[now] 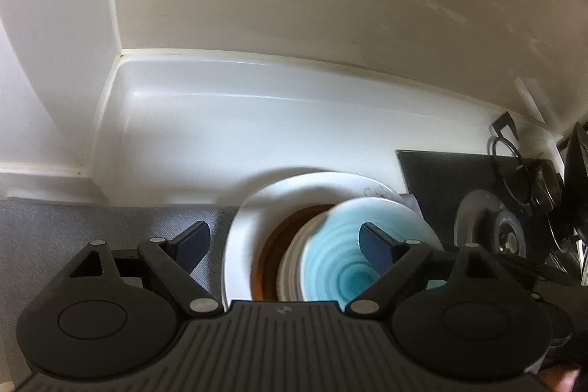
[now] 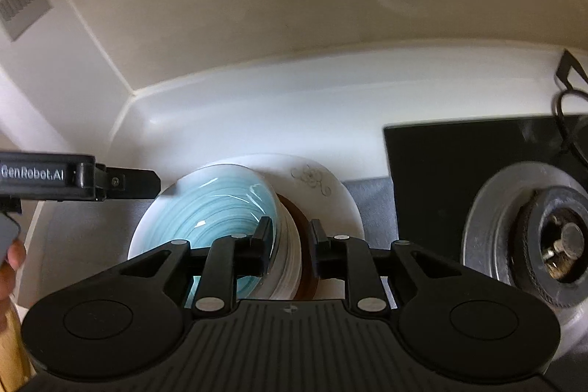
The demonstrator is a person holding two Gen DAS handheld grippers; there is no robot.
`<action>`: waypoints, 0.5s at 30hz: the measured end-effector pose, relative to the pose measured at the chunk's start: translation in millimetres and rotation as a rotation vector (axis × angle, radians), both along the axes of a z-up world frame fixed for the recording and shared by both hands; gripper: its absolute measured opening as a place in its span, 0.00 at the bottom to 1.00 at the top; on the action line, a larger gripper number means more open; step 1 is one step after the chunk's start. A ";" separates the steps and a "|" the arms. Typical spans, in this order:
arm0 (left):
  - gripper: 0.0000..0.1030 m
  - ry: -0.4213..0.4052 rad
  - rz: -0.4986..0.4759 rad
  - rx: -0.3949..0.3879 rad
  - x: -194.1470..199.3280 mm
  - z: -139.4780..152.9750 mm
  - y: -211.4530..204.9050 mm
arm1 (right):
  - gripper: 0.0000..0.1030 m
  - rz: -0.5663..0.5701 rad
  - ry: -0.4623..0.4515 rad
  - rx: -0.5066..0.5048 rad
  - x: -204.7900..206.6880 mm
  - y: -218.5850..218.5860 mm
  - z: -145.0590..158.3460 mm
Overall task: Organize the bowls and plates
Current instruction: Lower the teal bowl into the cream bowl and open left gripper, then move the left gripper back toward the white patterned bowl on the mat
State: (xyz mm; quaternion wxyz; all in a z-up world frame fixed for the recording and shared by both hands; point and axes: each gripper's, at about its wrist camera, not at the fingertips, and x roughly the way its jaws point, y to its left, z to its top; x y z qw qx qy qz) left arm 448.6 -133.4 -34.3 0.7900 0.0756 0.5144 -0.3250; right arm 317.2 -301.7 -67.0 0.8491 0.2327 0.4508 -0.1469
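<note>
A white ribbed bowl with a turquoise inside (image 1: 338, 263) (image 2: 220, 208) sits on a brown plate (image 1: 272, 245) (image 2: 297, 219). The brown plate lies on a large white plate with a grey flower motif (image 1: 250, 208) (image 2: 330, 182). My left gripper (image 1: 283, 237) stands wide open over the stack's left side, with nothing touching its pads. One of its fingers (image 2: 128, 184) shows by the bowl's far left rim in the right wrist view. My right gripper (image 2: 290, 234) straddles the bowl's right rim. One finger is inside the bowl and one outside, with a gap at the pads.
A black stove top (image 2: 441, 153) with a round burner (image 2: 533, 237) (image 1: 492, 226) lies just right of the stack. A grey mat (image 1: 73, 223) covers the counter under and left of the plates. White walls meet in a corner behind. A hand (image 2: 11, 263) shows at the left edge.
</note>
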 end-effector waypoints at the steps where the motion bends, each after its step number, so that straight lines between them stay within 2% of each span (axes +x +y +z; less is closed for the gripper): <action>1: 0.89 -0.002 -0.003 0.002 -2.1 -0.6 -1.5 | 0.24 0.002 -0.024 -0.007 -4.6 0.4 -2.7; 3: 0.89 -0.010 -0.009 0.012 -6.3 -1.8 -4.0 | 0.26 0.013 -0.070 0.009 -12.8 -0.1 -7.6; 5: 0.89 -0.009 -0.017 0.020 -10.4 -3.8 -4.3 | 0.33 0.008 -0.113 0.012 -19.9 -1.7 -12.8; 6: 0.89 -0.008 -0.018 0.023 -12.0 -4.5 -3.9 | 0.38 -0.002 -0.120 0.015 -22.3 -2.8 -14.3; 8: 0.89 -0.013 -0.019 0.025 -15.4 -4.2 -2.4 | 0.39 -0.023 -0.127 0.050 -25.3 -5.6 -14.2; 11: 0.89 -0.036 -0.016 0.015 -22.6 2.4 3.1 | 0.42 -0.030 -0.154 0.048 -29.8 -6.0 -4.5; 15: 0.91 -0.106 -0.019 -0.008 -40.7 20.9 21.1 | 0.56 -0.044 -0.190 0.033 -45.8 -0.9 18.4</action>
